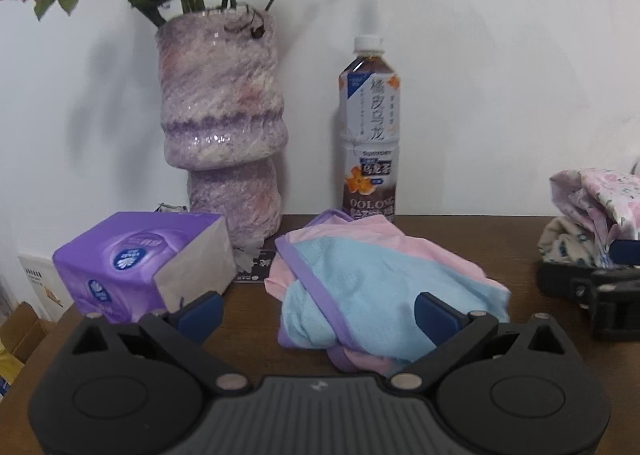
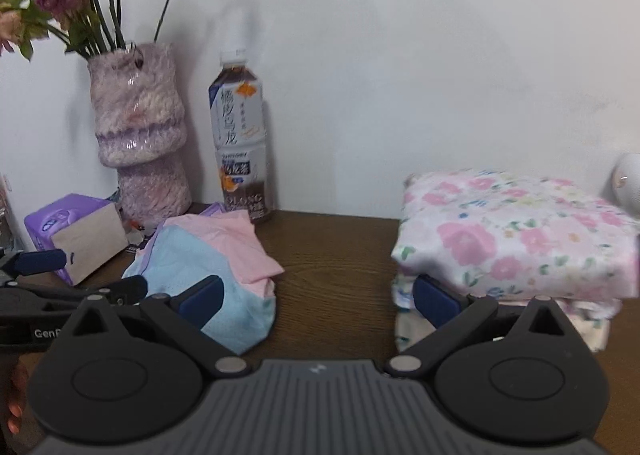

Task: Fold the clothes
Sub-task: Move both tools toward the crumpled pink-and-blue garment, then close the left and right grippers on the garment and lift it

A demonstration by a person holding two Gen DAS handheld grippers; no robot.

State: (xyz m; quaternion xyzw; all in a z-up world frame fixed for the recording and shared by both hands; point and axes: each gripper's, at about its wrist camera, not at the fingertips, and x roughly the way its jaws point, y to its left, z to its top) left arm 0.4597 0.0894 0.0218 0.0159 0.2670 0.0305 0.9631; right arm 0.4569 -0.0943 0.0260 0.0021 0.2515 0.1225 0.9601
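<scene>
A crumpled pink, light-blue and purple garment (image 1: 372, 283) lies on the brown table (image 1: 248, 339), just ahead of my left gripper (image 1: 318, 315). That gripper is open, and its right fingertip overlaps the cloth's near edge. In the right wrist view the same garment (image 2: 208, 255) sits left of centre. My right gripper (image 2: 316, 299) is open over bare wood, holding nothing. Its right finger (image 2: 434, 297) is at the left edge of a folded floral stack (image 2: 516, 239). The left gripper (image 2: 86, 275) shows at the far left. The right gripper (image 1: 592, 283) shows at the left view's right edge.
A fuzzy purple vase (image 1: 224, 127) with dried flowers, an oolong tea bottle (image 1: 370, 127) and a purple tissue pack (image 1: 140, 263) stand along the white wall behind the garment. The table's left edge drops to cardboard boxes (image 1: 20, 335).
</scene>
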